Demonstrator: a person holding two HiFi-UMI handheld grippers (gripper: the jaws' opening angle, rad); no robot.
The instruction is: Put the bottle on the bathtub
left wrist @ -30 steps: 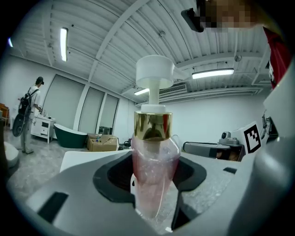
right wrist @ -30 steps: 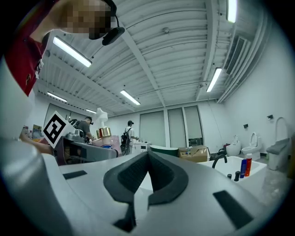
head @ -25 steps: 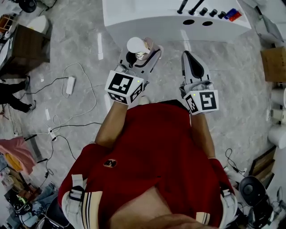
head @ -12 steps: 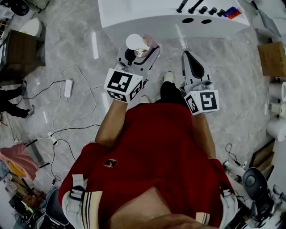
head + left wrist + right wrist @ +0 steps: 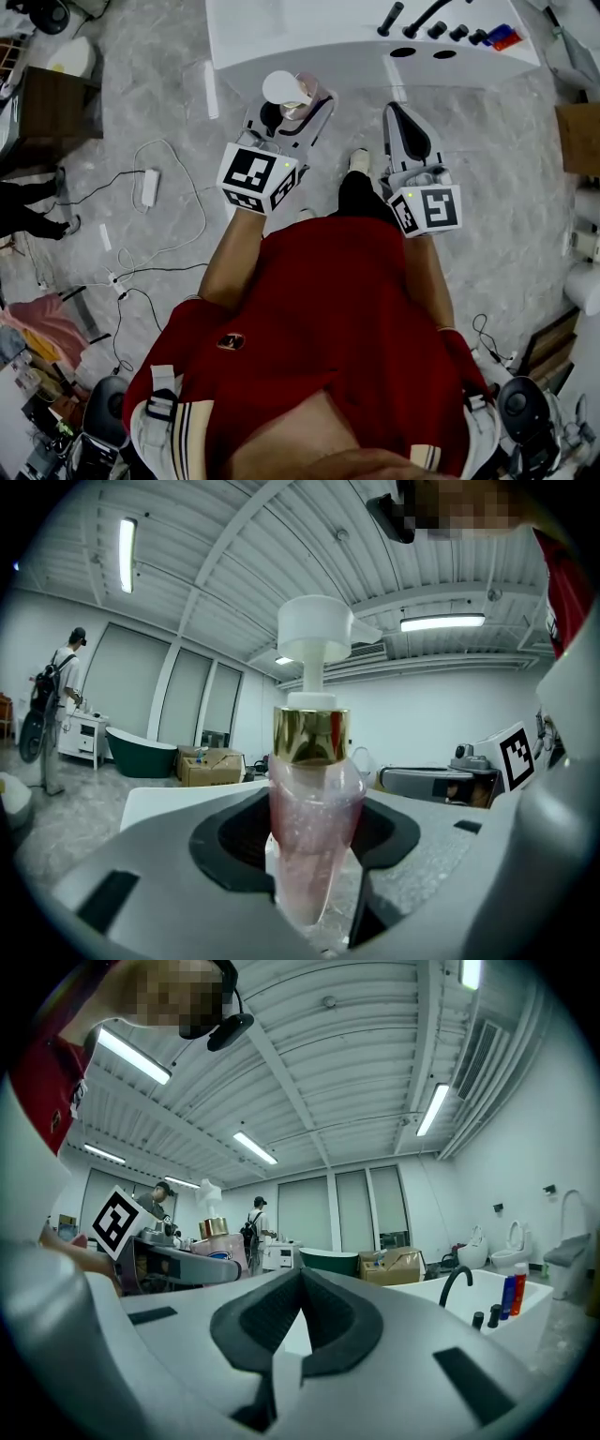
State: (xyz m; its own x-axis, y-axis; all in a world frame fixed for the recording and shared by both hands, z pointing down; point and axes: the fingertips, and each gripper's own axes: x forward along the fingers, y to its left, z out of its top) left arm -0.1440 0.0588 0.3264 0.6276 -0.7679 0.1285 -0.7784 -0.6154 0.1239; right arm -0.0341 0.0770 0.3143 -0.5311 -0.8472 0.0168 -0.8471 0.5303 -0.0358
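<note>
A pink pump bottle (image 5: 314, 827) with a gold collar and a white pump head (image 5: 287, 91) stands upright between the jaws of my left gripper (image 5: 281, 117), which is shut on it. The same bottle (image 5: 217, 1241) shows at the left of the right gripper view. My right gripper (image 5: 406, 127) is held beside it, jaws closed together with nothing between them. The white bathtub (image 5: 309, 37) lies just ahead of both grippers at the top of the head view. Its rim (image 5: 487, 1297) with a black faucet (image 5: 455, 1283) shows in the right gripper view.
Black knobs (image 5: 448, 31) and small red and blue bottles (image 5: 504, 38) sit on the tub's deck. Cables and a power strip (image 5: 148, 186) trail over the grey floor at left. A dark cabinet (image 5: 52, 112) stands far left. A cardboard box (image 5: 579, 136) is at right.
The view has shifted a little as the person steps toward the tub; a shoe now shows between the grippers. Both grippers keep the same hold and spacing.
</note>
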